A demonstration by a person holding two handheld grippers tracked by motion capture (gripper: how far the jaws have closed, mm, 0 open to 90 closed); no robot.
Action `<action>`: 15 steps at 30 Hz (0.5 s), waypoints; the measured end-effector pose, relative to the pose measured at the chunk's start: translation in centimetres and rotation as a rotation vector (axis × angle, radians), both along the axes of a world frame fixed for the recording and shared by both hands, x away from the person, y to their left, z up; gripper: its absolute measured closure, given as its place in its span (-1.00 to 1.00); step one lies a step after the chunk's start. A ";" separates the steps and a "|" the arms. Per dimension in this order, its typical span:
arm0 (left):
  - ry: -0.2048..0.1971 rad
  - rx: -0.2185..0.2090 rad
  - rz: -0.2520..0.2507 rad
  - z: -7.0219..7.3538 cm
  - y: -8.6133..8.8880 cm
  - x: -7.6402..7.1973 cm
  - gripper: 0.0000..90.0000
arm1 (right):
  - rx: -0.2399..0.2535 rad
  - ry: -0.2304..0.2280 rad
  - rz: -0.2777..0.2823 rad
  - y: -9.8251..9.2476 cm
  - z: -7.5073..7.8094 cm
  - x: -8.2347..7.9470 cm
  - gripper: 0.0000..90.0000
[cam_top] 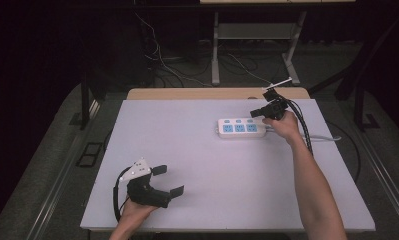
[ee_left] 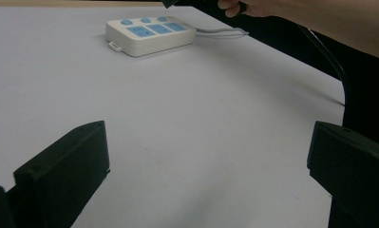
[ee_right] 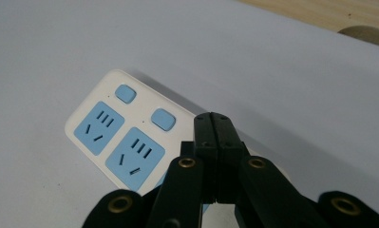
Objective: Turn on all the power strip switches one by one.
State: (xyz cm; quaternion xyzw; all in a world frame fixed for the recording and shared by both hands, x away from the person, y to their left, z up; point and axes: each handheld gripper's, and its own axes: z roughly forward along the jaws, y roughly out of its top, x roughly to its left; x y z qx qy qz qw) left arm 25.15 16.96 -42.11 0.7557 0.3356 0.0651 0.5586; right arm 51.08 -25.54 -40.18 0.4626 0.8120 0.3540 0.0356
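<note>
On the white table [cam_top: 227, 175], toward its far right part, lies one white power strip [cam_top: 240, 128], long side running along the far edge. It has three blue sockets in a row and three small blue buttons above them, one for each socket; the right gripper view brings two sockets and two buttons into close sight. One grey cord [cam_top: 327, 137] leaves the strip's right end and runs off toward the right edge of the table.

Two grippers are at work, one in each hand. The right gripper [cam_top: 263, 112] hangs just over the right end of the strip, held from behind by the right hand [cam_top: 288, 126]. Its two black jaws are pressed flat together with no gap between them, and nothing sits between the tips. In its own view the tips stand above the strip near the third socket; whether they touch the plastic cannot be told.

The left gripper [cam_top: 168, 180] rests near the near left corner of the table, well apart from the strip, with the left hand [cam_top: 135, 212] under its body. Its jaws are spread wide, bare table showing between them, and they hold nothing.

A strip of bare wood [cam_top: 187, 93] shows beyond the far edge of the white top.
</note>
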 end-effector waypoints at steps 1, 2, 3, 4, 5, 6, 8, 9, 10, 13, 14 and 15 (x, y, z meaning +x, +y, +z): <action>0.000 0.000 0.001 0.0 0.0 0.0 -1.00 | -0.001 0.004 0.001 0.0 -0.2 0.0 1.00; 0.000 0.001 0.000 0.0 0.0 0.0 -1.00 | -0.004 0.007 0.002 0.0 -0.4 0.0 1.00; 0.000 0.003 0.000 0.0 0.0 0.0 -1.00 | -0.004 0.013 0.001 0.0 -0.6 0.0 1.00; 0.000 0.004 0.000 0.0 0.0 0.0 -1.00 | 0.002 0.013 0.001 0.0 -0.8 0.0 1.00; 0.000 0.005 0.000 0.0 0.0 0.0 -1.00 | 0.007 0.015 -0.002 0.0 -0.9 -0.1 1.00; 0.001 0.005 0.000 0.0 0.0 0.0 -1.00 | 0.011 0.012 -0.004 0.0 -1.1 -0.1 1.00; 0.000 0.006 0.000 0.0 -0.1 0.0 -1.00 | 0.021 0.020 -0.012 -0.2 -1.3 0.0 1.00; 0.001 0.006 0.001 0.0 0.0 0.0 -1.00 | 0.024 0.026 -0.018 -0.2 -1.5 0.0 1.00; 0.001 0.006 0.001 -0.1 0.0 0.0 -1.00 | 0.029 0.031 -0.021 -0.3 -1.6 0.0 1.00; 0.002 0.007 0.002 -0.1 0.0 0.0 -1.00 | 0.052 0.026 -0.023 -0.4 -1.9 0.1 1.00; 0.002 0.007 0.002 -0.1 0.0 0.0 -1.00 | 0.056 0.025 -0.023 -0.4 -1.9 0.1 1.00; 0.002 0.008 0.002 -0.1 0.0 0.1 -1.00 | 0.070 0.032 -0.023 -0.3 -2.0 0.1 1.00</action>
